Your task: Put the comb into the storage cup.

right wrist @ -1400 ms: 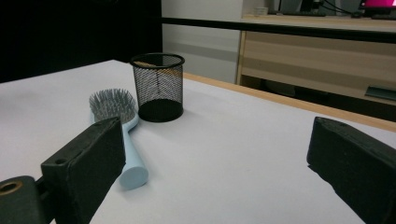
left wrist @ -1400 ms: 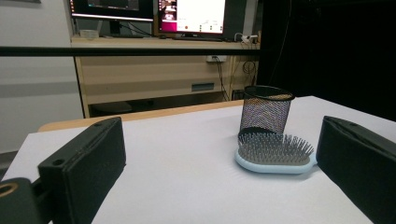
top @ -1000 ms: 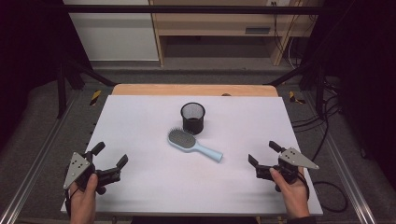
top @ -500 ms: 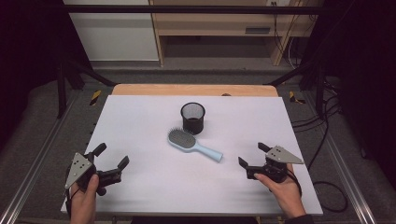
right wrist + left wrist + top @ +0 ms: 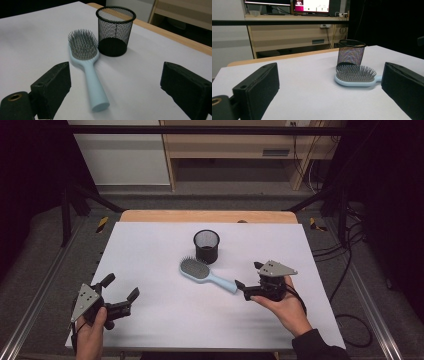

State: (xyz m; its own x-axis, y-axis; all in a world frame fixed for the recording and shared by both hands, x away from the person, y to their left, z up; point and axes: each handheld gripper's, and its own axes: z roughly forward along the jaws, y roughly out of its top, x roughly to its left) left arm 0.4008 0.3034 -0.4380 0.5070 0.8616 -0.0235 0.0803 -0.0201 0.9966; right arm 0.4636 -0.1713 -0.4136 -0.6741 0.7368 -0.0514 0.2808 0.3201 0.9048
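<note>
A light blue hairbrush (image 5: pixel 194 269) lies bristles up in the middle of the white table (image 5: pixel 150 250), its handle pointing right and toward me. A black mesh cup (image 5: pixel 206 246) stands upright just behind the brush head. My right gripper (image 5: pixel 248 275) hovers at the handle's end, open. Its jaws have just been closing a little. In the right gripper view the hairbrush (image 5: pixel 86 57) runs up between the jaws of my right gripper (image 5: pixel 115 75), with the pads well apart from it and the mesh cup (image 5: pixel 115 30) beyond. My left gripper (image 5: pixel 120 287) rests open near the front left.
In the left gripper view, the hairbrush (image 5: pixel 355 76) and mesh cup (image 5: pixel 351 52) sit ahead, between the wide jaws of my left gripper (image 5: pixel 330 75). A wooden edge (image 5: pixel 207 216) borders the table's far side, with shelving behind. Cables trail on the floor at the right.
My right gripper has moved left and away from me, up to the end of the brush handle. The left gripper, brush and cup have stayed where they were.
</note>
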